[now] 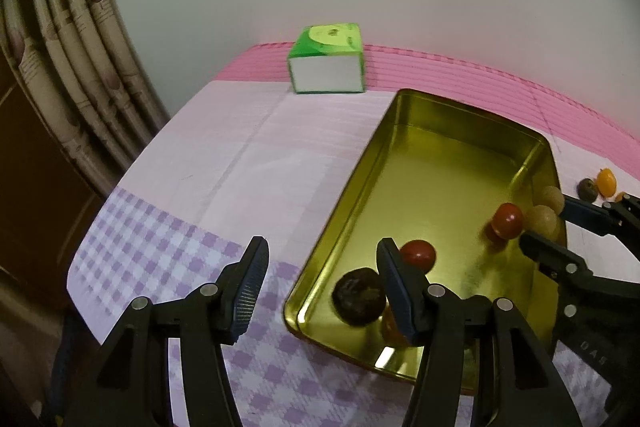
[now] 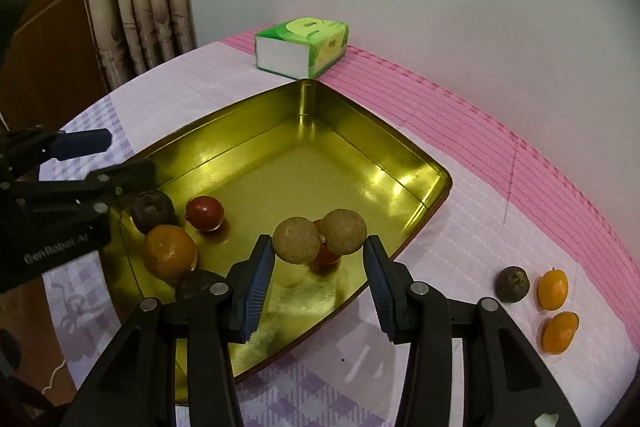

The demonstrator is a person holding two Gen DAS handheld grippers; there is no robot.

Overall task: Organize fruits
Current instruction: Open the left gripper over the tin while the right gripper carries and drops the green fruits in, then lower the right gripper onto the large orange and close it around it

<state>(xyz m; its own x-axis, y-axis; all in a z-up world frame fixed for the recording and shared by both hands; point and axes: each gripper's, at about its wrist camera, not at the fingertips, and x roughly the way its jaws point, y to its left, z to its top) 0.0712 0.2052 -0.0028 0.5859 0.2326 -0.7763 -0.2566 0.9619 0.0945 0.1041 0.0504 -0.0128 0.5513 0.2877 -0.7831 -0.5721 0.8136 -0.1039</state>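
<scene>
Black gripper arms fill the bottom of both wrist views. Between the right gripper [image 2: 316,267] fingers sit two tan round fruits [image 2: 320,239], just over the near edge of the gold tray [image 2: 400,163]. The left pad looks to touch one of them, while a small gap shows at the right pad, so I cannot tell whether the pair is pinched or already let go. A red fruit [image 2: 326,253] lies right behind them on the tray floor.

Over the tray's other end, the left gripper [image 1: 320,279] has its fingers spread wide with nothing between them. By it lie a dark fruit [image 1: 359,301], a red fruit [image 1: 418,254] and an orange one [image 2: 170,251].

The step in hand looks like delivery of the tan pair into the tray. Three pieces remain on the checked worktop [image 2: 460,227] outside it: a dark fruit [image 2: 513,283] and two small orange fruits [image 2: 553,287], [image 2: 561,331].

The next move probably calls for the right fingers to part fully and lift clear without nudging the rounds, then swing over to those leftovers.
</scene>
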